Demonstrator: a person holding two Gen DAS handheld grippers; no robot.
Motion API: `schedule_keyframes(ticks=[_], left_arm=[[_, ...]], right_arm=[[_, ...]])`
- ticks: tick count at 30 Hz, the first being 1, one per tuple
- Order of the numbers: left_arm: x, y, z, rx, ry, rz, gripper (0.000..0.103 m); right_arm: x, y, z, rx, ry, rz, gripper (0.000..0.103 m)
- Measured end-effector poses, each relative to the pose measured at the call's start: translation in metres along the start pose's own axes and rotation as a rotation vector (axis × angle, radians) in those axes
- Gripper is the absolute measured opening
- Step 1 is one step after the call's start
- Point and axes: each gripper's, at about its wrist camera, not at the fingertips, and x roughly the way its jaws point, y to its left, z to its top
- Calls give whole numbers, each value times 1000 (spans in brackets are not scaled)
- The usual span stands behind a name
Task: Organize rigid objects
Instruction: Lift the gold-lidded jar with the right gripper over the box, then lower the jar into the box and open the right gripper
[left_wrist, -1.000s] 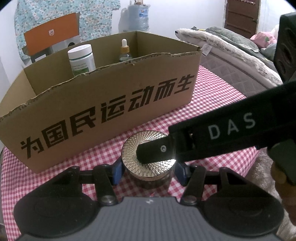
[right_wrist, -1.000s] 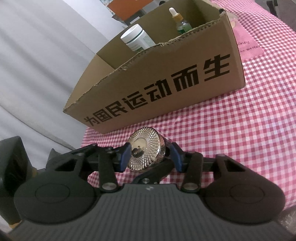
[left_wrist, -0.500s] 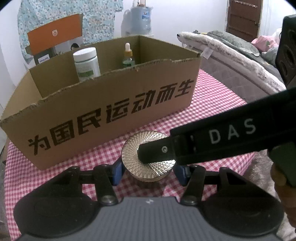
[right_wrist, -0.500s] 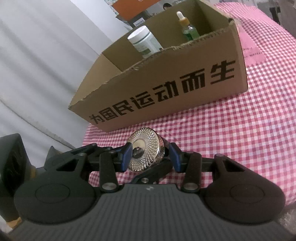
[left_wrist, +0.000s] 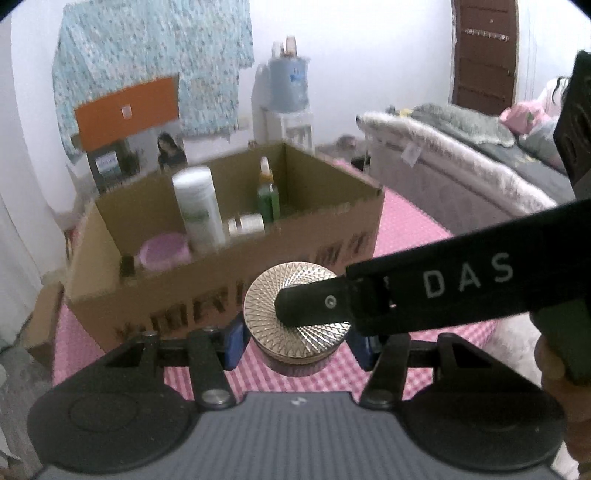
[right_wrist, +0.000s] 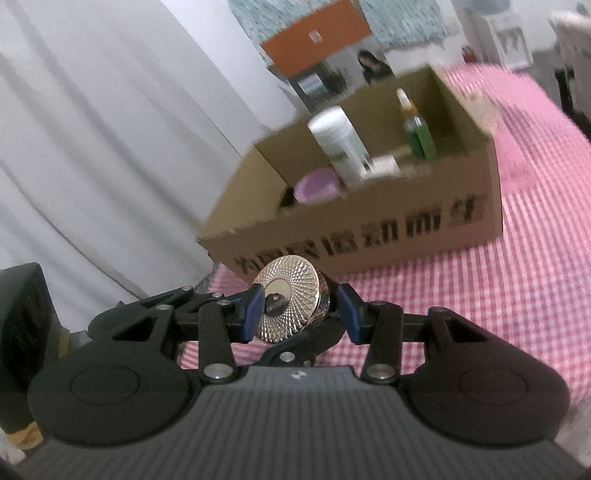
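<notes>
Two grippers are on one thing right now: the small round jar with the shiny gold patterned lid (left_wrist: 295, 314). My left gripper (left_wrist: 297, 341) holds the jar's dark body from both sides, its blue pads (left_wrist: 233, 343) pressed close. My right gripper (right_wrist: 301, 308) pinches it from top to bottom, with one black finger flat across the lid. So both are closed on the jar, and it hangs in the air above the pink checked cloth on the bench (right_wrist: 517, 295), just in front of the brown cardboard box with black letters (left_wrist: 207, 291).

I think the step is to put the jar into that box. Inside I can see a tall white bottle (left_wrist: 199, 210), a green dropper bottle (left_wrist: 267, 195), a small white tub on its side (left_wrist: 247, 224) and a pink lidded pot (left_wrist: 164, 253).

To do it well, I should lift both hands together so the jar does not twist. It must go up over the torn front wall before it goes forward. The free spot looks to be on the right side of the box, near the green bottle. I should set it down flat, then open one gripper at a time.
</notes>
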Motion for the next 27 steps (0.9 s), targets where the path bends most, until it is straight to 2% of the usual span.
schedule_keyframes(ticks=[5, 10, 13, 17, 23, 27], left_arm=[[-15, 2, 36, 18, -78, 5, 57], [-2, 8, 81, 4, -97, -26, 57], [22, 14, 102, -20, -61, -56, 57], [66, 26, 117, -87, 31, -113, 57], [125, 36, 115, -171, 148, -173, 57], [147, 40, 107, -205, 194, -199, 57]], right_arm=[[-22, 18, 31, -76, -67, 13, 44], [-31, 19, 77, -134, -90, 0, 45], [-25, 10, 103, -138, -63, -15, 45], [2, -14, 135, -116, 18, -43, 45], [50, -51, 157, -94, 149, -90, 45], [73, -62, 158, -127, 210, -137, 45]])
